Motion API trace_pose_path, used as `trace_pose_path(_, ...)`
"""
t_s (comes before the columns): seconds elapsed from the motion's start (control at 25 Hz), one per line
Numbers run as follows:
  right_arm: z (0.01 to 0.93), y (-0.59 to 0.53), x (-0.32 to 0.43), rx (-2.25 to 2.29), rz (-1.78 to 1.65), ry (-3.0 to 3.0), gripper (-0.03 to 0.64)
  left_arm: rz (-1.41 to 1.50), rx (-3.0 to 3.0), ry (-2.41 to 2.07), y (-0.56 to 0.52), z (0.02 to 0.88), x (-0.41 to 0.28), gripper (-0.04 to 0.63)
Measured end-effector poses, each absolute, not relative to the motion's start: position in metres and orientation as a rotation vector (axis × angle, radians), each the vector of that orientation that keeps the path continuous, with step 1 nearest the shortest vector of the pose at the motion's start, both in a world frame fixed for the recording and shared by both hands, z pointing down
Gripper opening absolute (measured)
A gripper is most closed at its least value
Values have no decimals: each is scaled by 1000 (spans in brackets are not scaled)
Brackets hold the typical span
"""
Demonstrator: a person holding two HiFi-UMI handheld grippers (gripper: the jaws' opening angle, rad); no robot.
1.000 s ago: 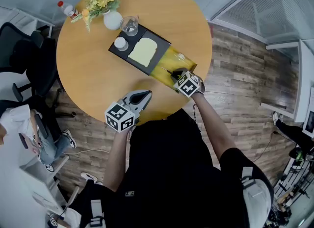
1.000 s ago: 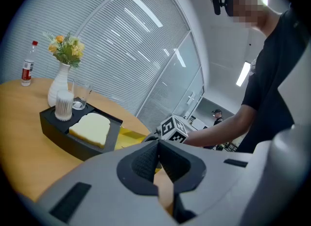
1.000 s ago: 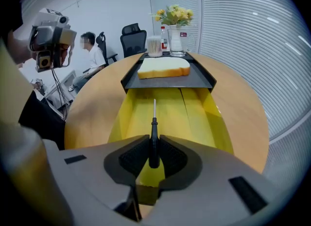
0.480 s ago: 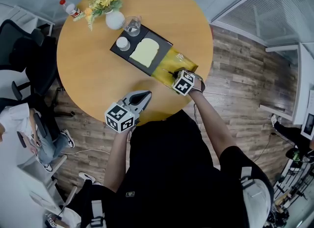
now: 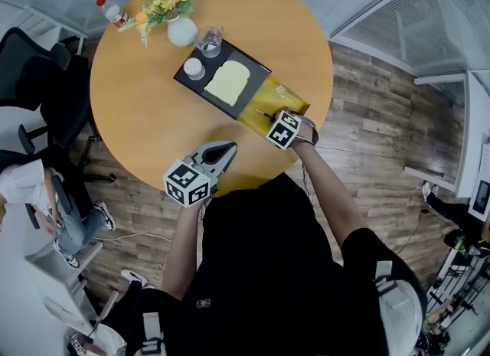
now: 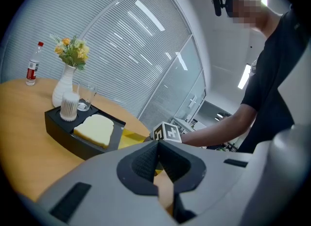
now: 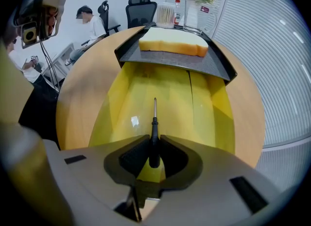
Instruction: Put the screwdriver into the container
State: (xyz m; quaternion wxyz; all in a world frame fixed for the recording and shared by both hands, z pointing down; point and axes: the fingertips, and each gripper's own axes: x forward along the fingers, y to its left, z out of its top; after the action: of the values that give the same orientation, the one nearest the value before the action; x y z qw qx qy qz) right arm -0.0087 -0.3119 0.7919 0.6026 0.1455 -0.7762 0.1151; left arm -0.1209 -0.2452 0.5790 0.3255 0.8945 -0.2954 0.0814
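Note:
A yellow container (image 5: pixel 264 100) lies on the round wooden table (image 5: pixel 145 109), against the near-right end of a black tray (image 5: pixel 200 86). My right gripper (image 5: pixel 269 117) hangs over the container's near end, shut on the black handle of a small screwdriver (image 7: pixel 154 132). Its metal shaft points forward over the yellow floor (image 7: pixel 204 103), and the right gripper (image 7: pixel 154 154) holds it clear of that floor. My left gripper (image 5: pixel 228 148) hovers near the table's front edge with its jaws together and nothing in them. In its own view the left gripper (image 6: pixel 157 145) faces the tray.
The black tray holds a slice of bread (image 5: pixel 224 81) and a white cup (image 5: pixel 194 67). A glass (image 5: pixel 207 40), a white vase of flowers (image 5: pixel 181 31) and a bottle (image 5: pixel 111 11) stand at the table's far side. Office chairs (image 5: pixel 31 79) and a seated person are to the left.
My right gripper has shifted a little left and farther in over the yellow container, still holding the screwdriver. The left gripper has stayed put.

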Motion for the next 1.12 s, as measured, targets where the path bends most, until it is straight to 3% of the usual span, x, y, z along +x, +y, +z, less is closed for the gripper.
trace_pose_path(0.16, 790, -313, -9, 361, 281, -1810, 70, 216, 2348, -773, -244, 577, -120, 3)
trace_pose_path(0.32, 787, -313, -12, 388, 305, -1850, 150, 218, 2354, -773, -242, 576, -120, 3)
trace_pose_path(0.52, 768, -313, -3, 467, 302, -1911, 155, 222, 2365, -771, -239, 572, -117, 3)
trace_pose_path(0.56, 762, -313, -1, 486, 299, -1935, 144, 223, 2368, -770, -239, 571, -117, 3)
trace_pose_path(0.64, 750, -313, 1, 515, 290, -1992, 28, 233, 2375, -768, -239, 572, -115, 3)
trace_pose_path(1.12, 680, -297, 37, 714, 263, -2218, 5, 269, 2436, -804, -238, 549, -101, 3)
